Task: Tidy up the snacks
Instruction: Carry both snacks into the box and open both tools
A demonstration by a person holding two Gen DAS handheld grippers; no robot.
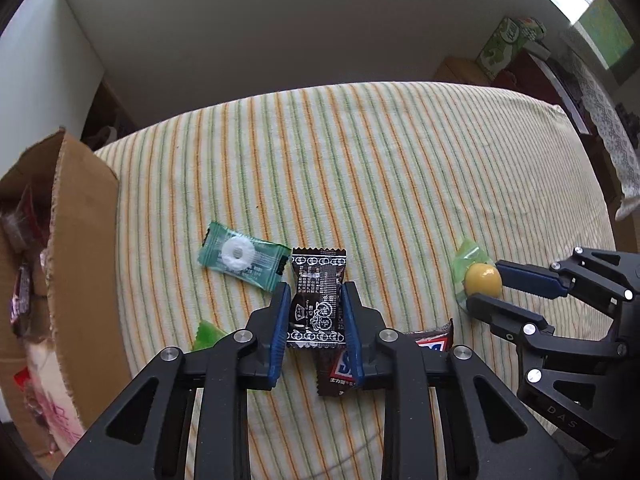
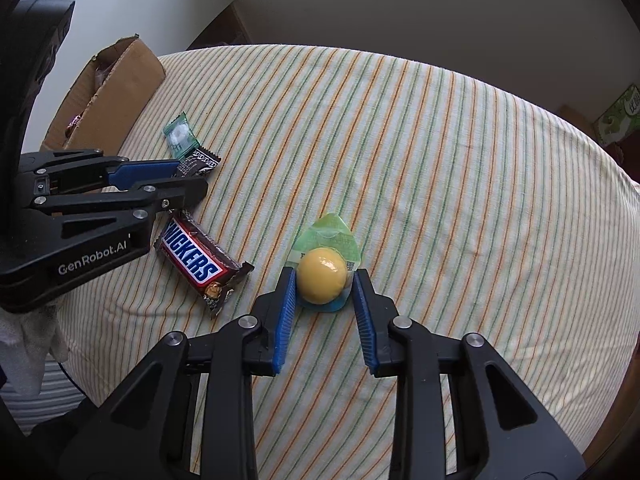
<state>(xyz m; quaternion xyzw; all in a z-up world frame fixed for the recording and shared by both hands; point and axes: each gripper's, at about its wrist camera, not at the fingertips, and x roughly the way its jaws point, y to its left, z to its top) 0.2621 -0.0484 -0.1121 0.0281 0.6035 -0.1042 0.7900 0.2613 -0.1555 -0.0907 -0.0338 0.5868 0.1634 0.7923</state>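
My left gripper (image 1: pixel 314 292) is shut on a black candy packet (image 1: pixel 318 304), which shows from the side in the right wrist view (image 2: pixel 196 166). My right gripper (image 2: pixel 322 276) has its jaws around a yellow jelly cup with a green lid (image 2: pixel 322 270), pads touching its sides; it also shows in the left wrist view (image 1: pixel 482 279). A Snickers bar (image 2: pixel 198 264) lies on the striped cloth under the left gripper. A green mint packet (image 1: pixel 242 256) lies just left of the black packet. A small green wrapper (image 1: pixel 206 334) peeks out by the left finger.
A cardboard box (image 1: pixel 80 216) holding several wrapped snacks stands at the left edge of the striped table (image 1: pixel 360 160). A green carton (image 1: pixel 506 46) sits on furniture beyond the far right. A white cloth (image 2: pixel 28 340) hangs at the lower left.
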